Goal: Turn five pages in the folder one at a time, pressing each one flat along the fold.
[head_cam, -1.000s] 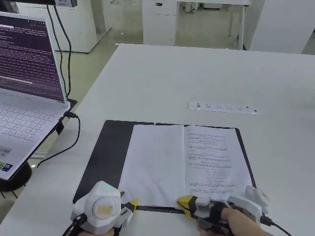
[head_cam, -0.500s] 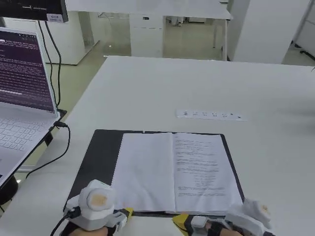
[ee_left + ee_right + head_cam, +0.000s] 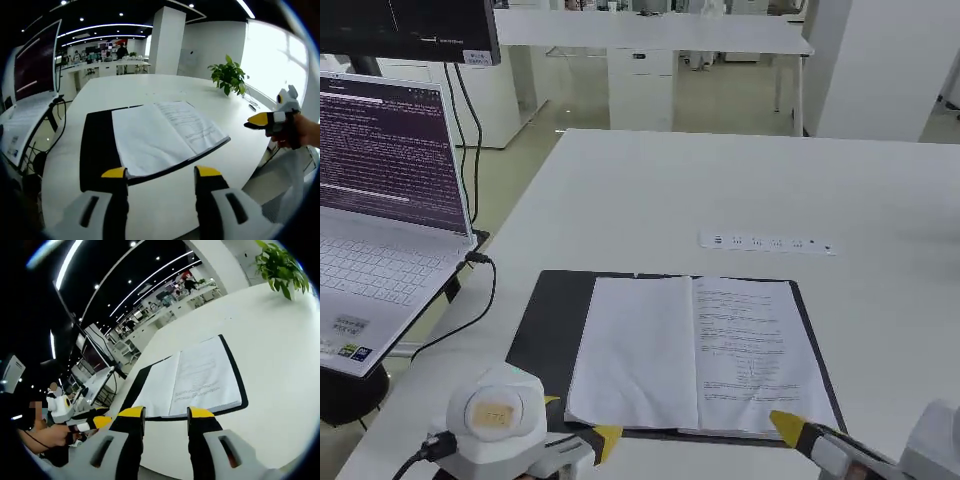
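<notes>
In the head view, the open black folder (image 3: 550,330) lay flat on the white workbench (image 3: 650,190), near the edge closest to me. Its blank left-hand page (image 3: 635,350) and printed right-hand page (image 3: 750,345) met at the fold. My left gripper (image 3: 580,420) sat just off the folder's near left corner. My right gripper (image 3: 790,428) poked in by the near right corner of the printed page, apart from the paper.

A second earlier the right gripper's yellow tips were at the near end of the fold; by now they had drawn back and out to the right. The folder kept its place below the white power strip (image 3: 767,243), so the wider shift was my headset moving.

In the left gripper view, the left gripper (image 3: 160,172) had its jaws spread wide and empty, with the folder (image 3: 95,145) just ahead. The right gripper (image 3: 262,120) hung in the air well off to the side.

In the right gripper view, the right gripper (image 3: 166,412) also held nothing, its jaws parted over the folder's (image 3: 131,390) near edge.

I judged I was between pages. The next move called for nipping one sheet only at that right corner, carrying it over to the left and pressing along the fold.
</notes>
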Action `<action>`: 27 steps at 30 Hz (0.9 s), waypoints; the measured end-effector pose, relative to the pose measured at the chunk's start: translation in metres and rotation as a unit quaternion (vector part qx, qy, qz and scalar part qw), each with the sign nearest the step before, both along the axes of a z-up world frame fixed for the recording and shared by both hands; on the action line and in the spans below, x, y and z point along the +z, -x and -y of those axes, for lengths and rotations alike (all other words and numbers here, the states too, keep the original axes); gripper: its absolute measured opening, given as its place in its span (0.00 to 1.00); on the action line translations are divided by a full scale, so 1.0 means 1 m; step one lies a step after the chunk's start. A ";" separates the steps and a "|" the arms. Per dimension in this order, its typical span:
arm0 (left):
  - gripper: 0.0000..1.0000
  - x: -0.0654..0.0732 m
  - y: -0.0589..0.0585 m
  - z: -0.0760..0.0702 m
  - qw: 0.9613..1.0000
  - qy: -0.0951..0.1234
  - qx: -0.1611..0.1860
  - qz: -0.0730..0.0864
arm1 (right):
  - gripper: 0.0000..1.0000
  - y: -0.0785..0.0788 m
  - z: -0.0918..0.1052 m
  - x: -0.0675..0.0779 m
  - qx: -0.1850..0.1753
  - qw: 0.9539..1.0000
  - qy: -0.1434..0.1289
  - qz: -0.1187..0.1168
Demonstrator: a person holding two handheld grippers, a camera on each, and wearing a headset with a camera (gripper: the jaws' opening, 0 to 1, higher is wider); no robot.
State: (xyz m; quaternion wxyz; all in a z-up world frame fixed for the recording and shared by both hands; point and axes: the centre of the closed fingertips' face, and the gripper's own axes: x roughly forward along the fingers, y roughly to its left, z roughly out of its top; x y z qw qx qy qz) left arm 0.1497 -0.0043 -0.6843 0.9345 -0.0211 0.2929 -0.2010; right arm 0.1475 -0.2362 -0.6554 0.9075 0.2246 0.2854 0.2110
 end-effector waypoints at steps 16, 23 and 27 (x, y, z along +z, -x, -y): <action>0.99 0.024 0.021 -0.027 0.997 0.019 0.071 0.028 | 0.91 -0.001 0.076 0.004 -0.084 0.990 0.095 0.063; 0.99 0.024 0.025 -0.028 0.996 0.023 0.077 0.028 | 1.00 0.008 0.081 -0.006 -0.079 0.990 0.110 0.049; 0.99 0.020 0.022 -0.024 0.997 0.020 0.071 0.024 | 0.99 0.010 0.083 -0.006 -0.080 0.991 0.103 0.044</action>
